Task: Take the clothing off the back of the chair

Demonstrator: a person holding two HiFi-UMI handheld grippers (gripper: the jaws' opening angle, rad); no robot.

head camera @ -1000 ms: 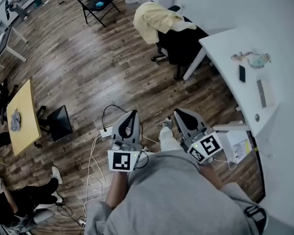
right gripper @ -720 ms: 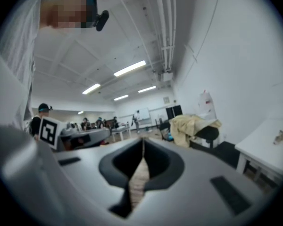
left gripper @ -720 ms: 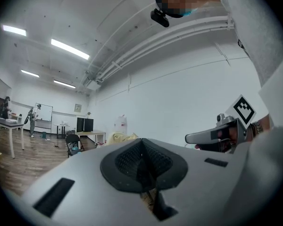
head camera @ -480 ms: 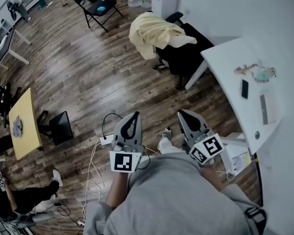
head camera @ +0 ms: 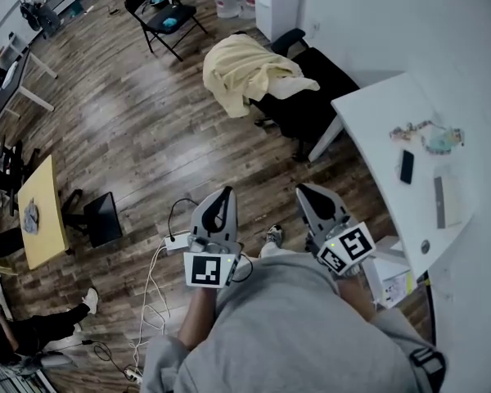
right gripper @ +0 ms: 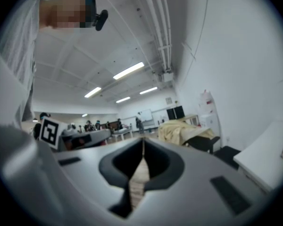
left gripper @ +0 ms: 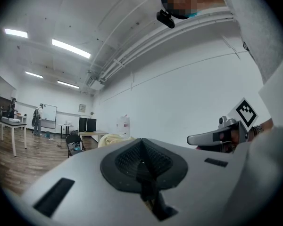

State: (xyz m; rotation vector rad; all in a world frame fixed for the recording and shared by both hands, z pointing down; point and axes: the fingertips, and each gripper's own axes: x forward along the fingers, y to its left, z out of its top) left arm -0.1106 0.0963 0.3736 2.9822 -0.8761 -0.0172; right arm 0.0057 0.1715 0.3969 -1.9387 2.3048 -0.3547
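Head view, looking steeply down: a person in a grey top stands on a wood floor. The left gripper [head camera: 222,196] and the right gripper [head camera: 308,195] are held side by side in front of the body, both aimed toward a black office chair [head camera: 315,84] across the room. The clothing [head camera: 237,72], pale yellow, is draped over the back of the chair and hangs down the side facing the person. The chair stands by the corner of a white worktop [head camera: 376,129], and both grippers are well apart from it.

The left gripper view shows its jaws pressed together with nothing between them, and the clothing just peeks over them in the distance. The right gripper view shows that pair likewise closed at the tips and empty, with the clothing and chair ahead to the right.

Closed, level jaws look like a carrying posture, since there is nothing to grasp until the chair is within reach. The task appears to be at its approach stage, with the clothing not yet touched. A white cable [head camera: 151,289] trails over the floor by the person's feet, a likely snag on the way.
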